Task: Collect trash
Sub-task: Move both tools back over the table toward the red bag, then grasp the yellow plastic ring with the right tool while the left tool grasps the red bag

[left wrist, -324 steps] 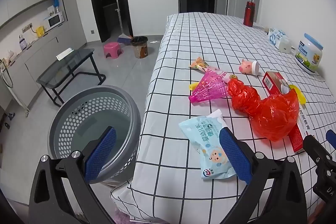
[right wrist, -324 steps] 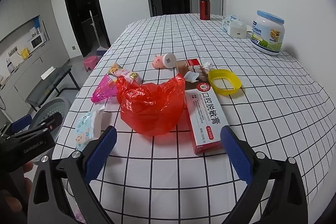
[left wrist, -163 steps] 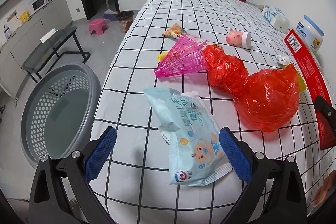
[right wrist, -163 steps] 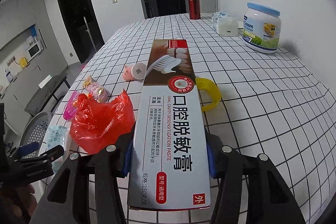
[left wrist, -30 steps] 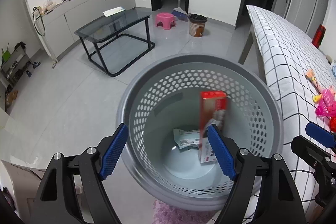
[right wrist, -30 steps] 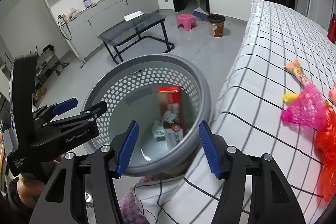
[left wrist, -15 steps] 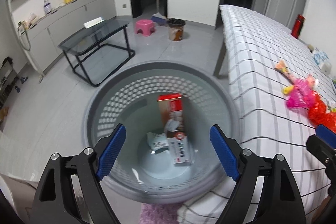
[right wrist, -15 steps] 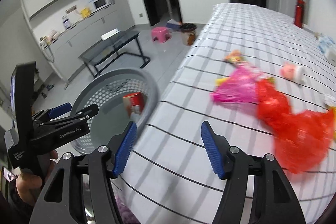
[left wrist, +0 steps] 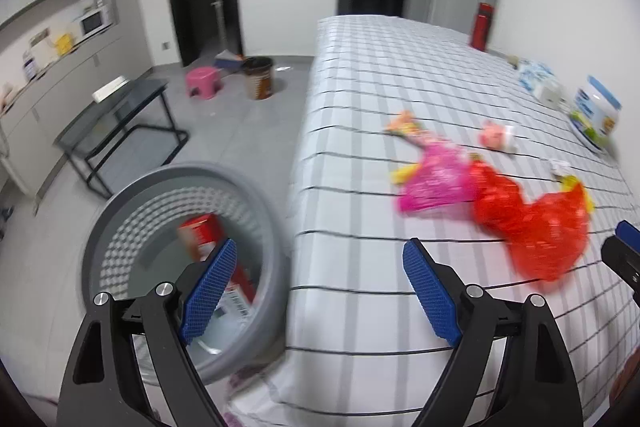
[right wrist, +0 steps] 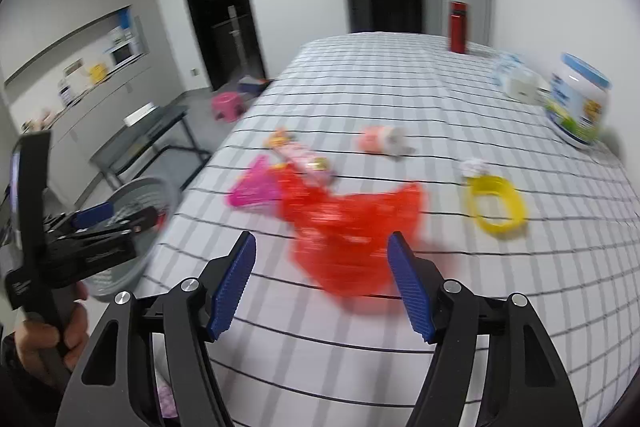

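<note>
While both views smear with motion blur, the right gripper (right wrist: 320, 283) hangs over the near edge of the checked table (right wrist: 400, 75), its jaws opening with nothing clamped; the red bag (right wrist: 352, 227) lies on the cloth just beyond the blue pads, at twelve o'clock from them and apart from both. A pink net (right wrist: 256, 189) sits at ten o'clock, touching the bag, and a yellow ring (right wrist: 496, 205) lies at two o'clock, apart from it. From the left wrist, the left gripper (left wrist: 316, 291) is also opening and empty, straddling the table's corner, with the grey basket (left wrist: 120, 211) on the floor at nine o'clock behind its left pad. A red box (left wrist: 202, 227) stands tilted inside the basket. On this side the bag (left wrist: 532, 223) lies at two o'clock, well apart from the pads.
</note>
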`<state>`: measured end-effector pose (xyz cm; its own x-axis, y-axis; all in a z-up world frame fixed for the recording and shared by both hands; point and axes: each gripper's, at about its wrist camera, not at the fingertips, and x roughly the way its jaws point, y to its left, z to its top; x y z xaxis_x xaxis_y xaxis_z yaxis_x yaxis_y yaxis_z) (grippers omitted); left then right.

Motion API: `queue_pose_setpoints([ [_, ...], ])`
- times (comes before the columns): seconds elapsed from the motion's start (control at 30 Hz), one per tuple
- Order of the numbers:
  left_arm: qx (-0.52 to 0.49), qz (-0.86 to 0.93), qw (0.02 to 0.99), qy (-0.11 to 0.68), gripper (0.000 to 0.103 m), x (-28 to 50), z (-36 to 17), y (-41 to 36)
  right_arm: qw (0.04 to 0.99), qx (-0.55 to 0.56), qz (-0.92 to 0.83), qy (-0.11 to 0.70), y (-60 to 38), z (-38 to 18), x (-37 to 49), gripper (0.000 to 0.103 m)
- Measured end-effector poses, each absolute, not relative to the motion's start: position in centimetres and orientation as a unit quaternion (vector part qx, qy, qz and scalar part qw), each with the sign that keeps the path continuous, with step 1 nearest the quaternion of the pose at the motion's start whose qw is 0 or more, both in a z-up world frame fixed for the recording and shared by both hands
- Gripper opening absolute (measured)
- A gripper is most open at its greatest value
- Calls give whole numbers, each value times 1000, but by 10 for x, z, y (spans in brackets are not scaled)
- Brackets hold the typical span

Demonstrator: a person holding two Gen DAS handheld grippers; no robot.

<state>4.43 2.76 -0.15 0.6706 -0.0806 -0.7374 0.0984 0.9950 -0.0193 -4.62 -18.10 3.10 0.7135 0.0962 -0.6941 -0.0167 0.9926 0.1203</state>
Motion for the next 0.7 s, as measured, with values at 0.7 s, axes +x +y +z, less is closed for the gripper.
queue_pose_setpoints([
  [0.7, 19, -94, 921, 378, 93, 42, 16, -86, 908, 73, -69, 406, -331, -2, -18, 73],
])
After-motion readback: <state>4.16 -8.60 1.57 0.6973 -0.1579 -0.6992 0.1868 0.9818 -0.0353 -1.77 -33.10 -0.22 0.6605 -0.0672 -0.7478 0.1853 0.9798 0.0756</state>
